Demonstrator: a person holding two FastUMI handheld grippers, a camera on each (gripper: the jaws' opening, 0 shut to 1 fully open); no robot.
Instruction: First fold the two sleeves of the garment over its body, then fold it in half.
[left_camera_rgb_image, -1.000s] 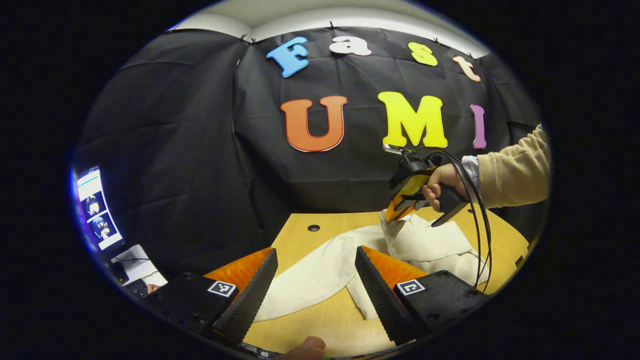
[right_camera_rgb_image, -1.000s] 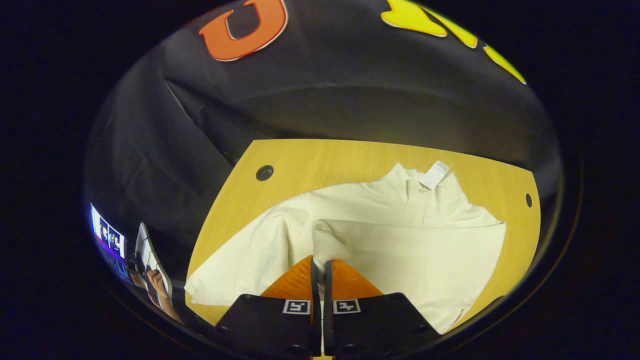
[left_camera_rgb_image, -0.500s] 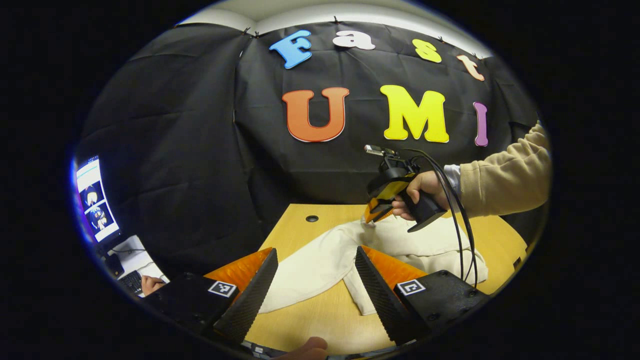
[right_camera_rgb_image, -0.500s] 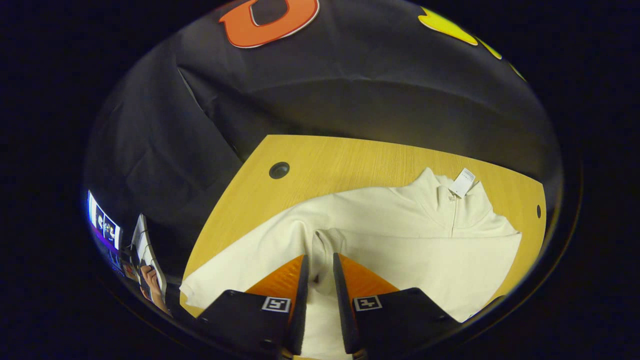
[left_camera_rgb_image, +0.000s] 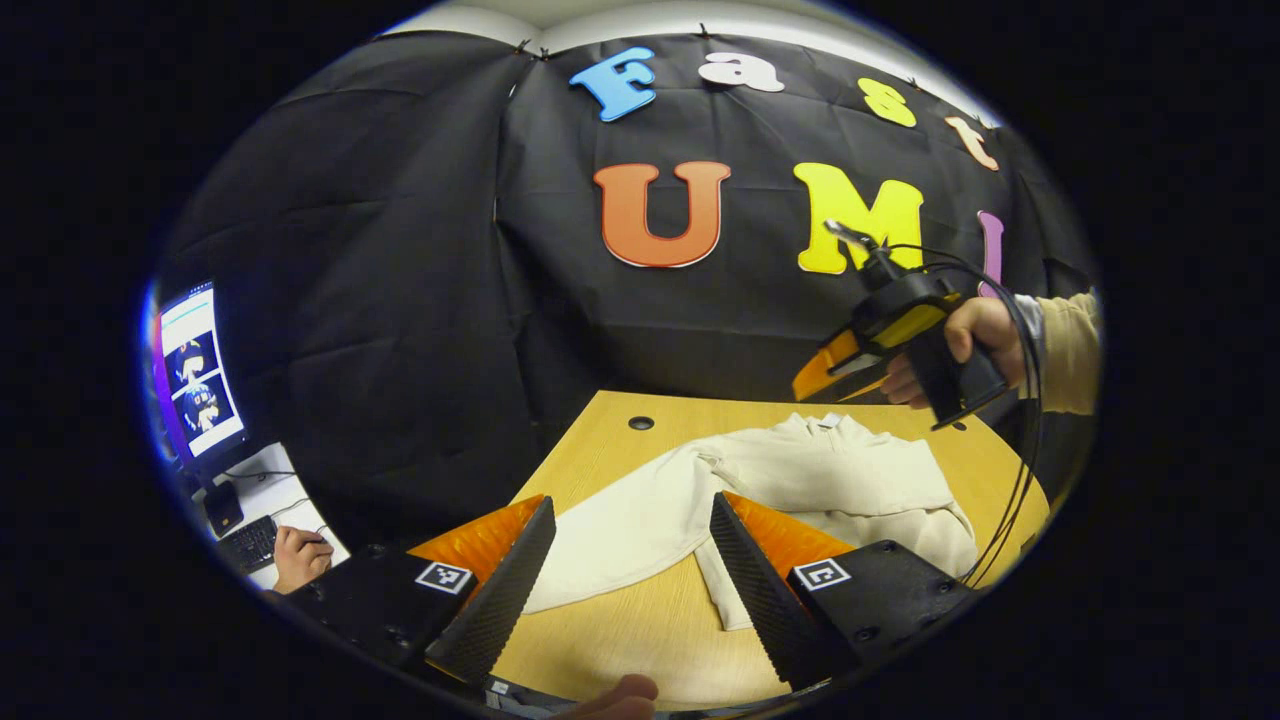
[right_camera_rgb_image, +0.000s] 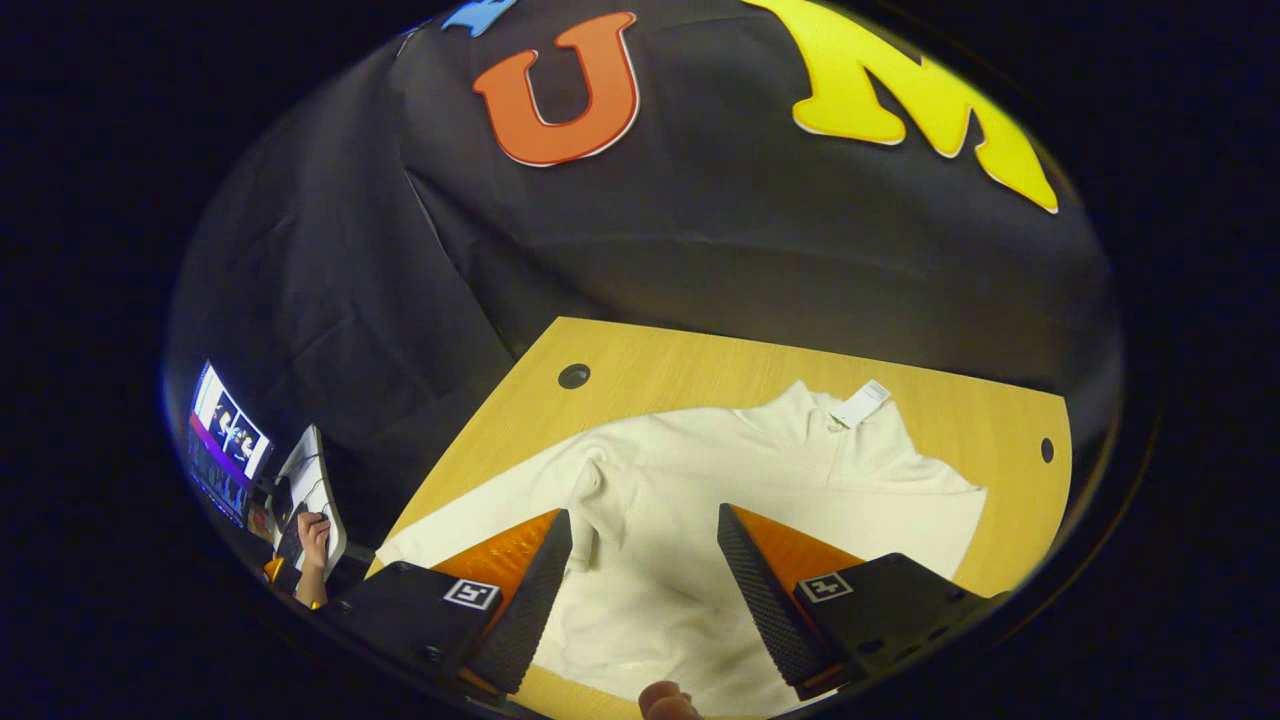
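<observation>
- Garment: cream top lying flat on the wooden table, collar toward the booth wall, white tag at the collar.
- One sleeve is folded over the garment's body, cuff bunched near the body's middle in the right gripper view.
- Other sleeve lies stretched out from the garment toward the table's near-left corner, seen in the left gripper view, not folded.
- Right gripper: fingers spread wide apart, nothing between them, hovering above the garment's body. In the left gripper view it hangs in the air above the garment's collar end, clear of the cloth, w/ a hand in a tan sleeve holding it; cable loops down from it.
- Left gripper: fingers spread wide, empty, above the table edge nearest the camera, w/ the stretched sleeve showing between the fingers but farther off, not touched.
- Table has a round hole beyond the garment, toward the wall.
- Monitor lit up well off the table's left side; below it another hand at a keyboard.
</observation>
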